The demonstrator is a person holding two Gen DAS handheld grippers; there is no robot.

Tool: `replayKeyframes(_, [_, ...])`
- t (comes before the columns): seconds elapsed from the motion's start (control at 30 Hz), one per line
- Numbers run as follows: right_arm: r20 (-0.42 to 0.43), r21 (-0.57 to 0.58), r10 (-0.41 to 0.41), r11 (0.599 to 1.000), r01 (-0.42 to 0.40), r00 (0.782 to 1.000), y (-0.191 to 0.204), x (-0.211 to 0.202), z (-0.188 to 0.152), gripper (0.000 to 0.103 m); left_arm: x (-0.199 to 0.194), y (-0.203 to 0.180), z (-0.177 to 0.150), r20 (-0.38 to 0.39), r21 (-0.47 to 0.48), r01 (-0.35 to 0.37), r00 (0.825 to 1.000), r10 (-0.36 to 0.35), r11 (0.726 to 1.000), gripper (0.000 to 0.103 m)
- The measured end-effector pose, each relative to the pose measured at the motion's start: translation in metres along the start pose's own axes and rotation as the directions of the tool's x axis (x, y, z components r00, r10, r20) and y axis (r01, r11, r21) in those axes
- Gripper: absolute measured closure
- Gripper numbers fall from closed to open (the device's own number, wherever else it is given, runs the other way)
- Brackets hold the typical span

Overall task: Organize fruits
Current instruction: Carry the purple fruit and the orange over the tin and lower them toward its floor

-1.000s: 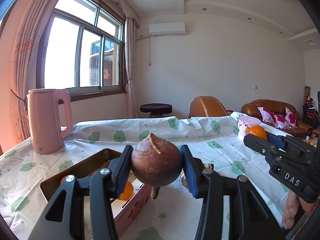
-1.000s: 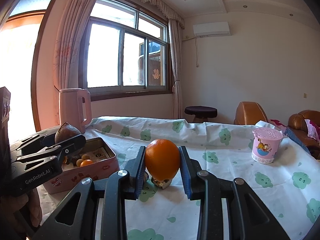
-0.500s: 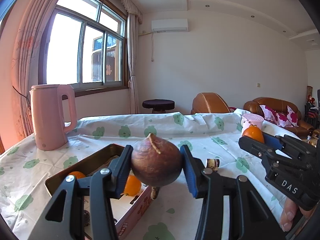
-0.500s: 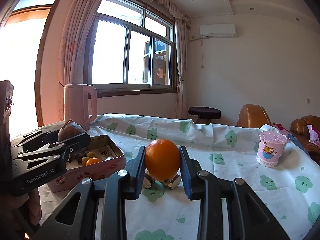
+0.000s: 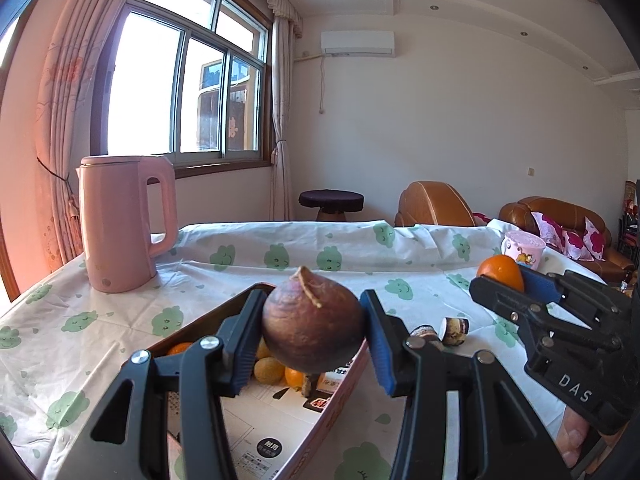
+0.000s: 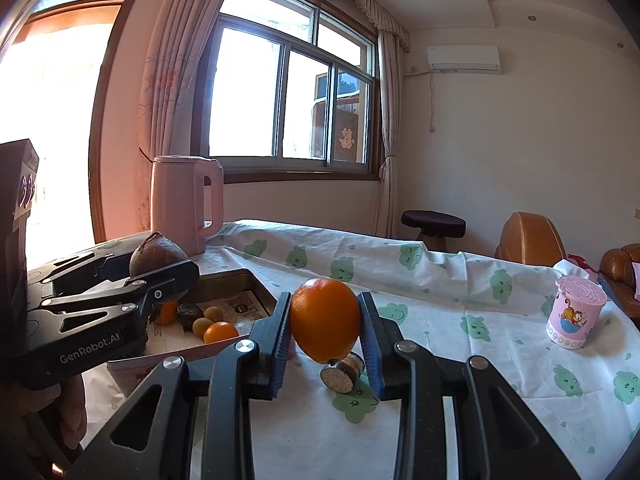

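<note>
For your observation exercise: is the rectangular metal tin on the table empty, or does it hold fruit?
It holds fruit: the rectangular metal tin contains several small orange and yellowish fruits.

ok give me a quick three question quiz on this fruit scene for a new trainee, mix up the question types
1. True or false: the left gripper is shut on a brown fruit.
2. Multiple choice: what does the right gripper hold? A) a banana B) an orange C) a green apple
3. Short answer: where do the other small fruits lie, and what tall thing stands beyond them by the window?

Key:
1. True; its pads press on both sides of the fruit.
2. B
3. In the open tin box on the table; a pink kettle stands beyond it.
</note>
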State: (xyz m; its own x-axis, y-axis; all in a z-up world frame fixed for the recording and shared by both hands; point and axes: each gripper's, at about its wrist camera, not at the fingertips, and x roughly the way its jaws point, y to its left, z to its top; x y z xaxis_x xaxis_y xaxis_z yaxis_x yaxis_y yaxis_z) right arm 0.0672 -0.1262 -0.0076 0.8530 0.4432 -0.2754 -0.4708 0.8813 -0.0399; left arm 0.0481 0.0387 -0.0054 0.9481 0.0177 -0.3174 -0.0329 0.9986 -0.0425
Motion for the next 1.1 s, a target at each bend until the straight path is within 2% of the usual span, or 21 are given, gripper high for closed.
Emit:
replayKeyframes(0.47, [-0.012, -0.045, 0.076, 0.996, -0.076, 0.997, 0.035, 0.021, 0.023, 0.069, 0.008, 0.036, 0.001, -0.068, -0.035, -0.058, 0.996, 0.056, 0.998, 0.053])
replayKeyframes(1.1, [-0.061, -0.054, 0.150, 0.987, -0.153, 0.987, 0.069, 0.052, 0.023, 0.069, 0.023, 0.081, -0.006, -0.166, -0.071, -0.113, 0.981, 0.100, 0.991, 0.053])
